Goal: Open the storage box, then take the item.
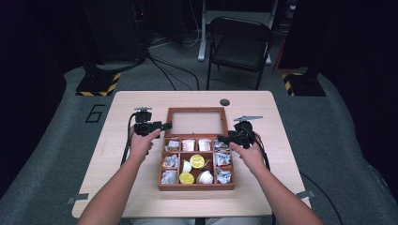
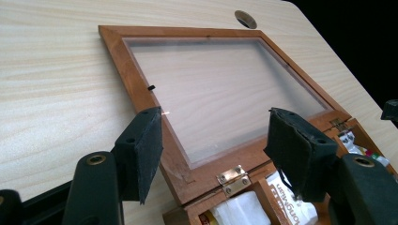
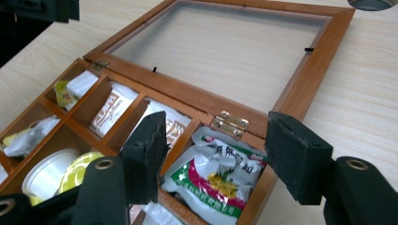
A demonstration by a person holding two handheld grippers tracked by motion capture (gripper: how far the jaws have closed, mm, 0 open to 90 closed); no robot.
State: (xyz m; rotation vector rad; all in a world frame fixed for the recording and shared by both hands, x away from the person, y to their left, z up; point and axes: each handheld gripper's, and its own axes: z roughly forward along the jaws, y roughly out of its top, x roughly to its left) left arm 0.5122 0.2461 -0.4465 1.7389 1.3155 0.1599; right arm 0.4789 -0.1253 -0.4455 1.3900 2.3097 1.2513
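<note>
A wooden compartment box (image 1: 196, 186) lies open mid-table, its glass-paned lid (image 1: 195, 121) folded flat on the table behind it. Packets and small yellow-topped cups (image 1: 197, 161) fill its compartments. My left gripper (image 1: 165, 125) hovers open at the lid's left edge, its jaws straddling the lid frame (image 2: 141, 93) near a brass hinge (image 2: 233, 177). My right gripper (image 1: 224, 138) hovers open over the box's back right corner, above a green and white packet (image 3: 213, 173) and the other hinge (image 3: 230, 123). Neither holds anything.
A round cable hole (image 1: 225, 102) sits in the table near its far edge. A black folding chair (image 1: 239, 44) stands beyond the table. Bare tabletop (image 1: 136, 183) lies left and right of the box.
</note>
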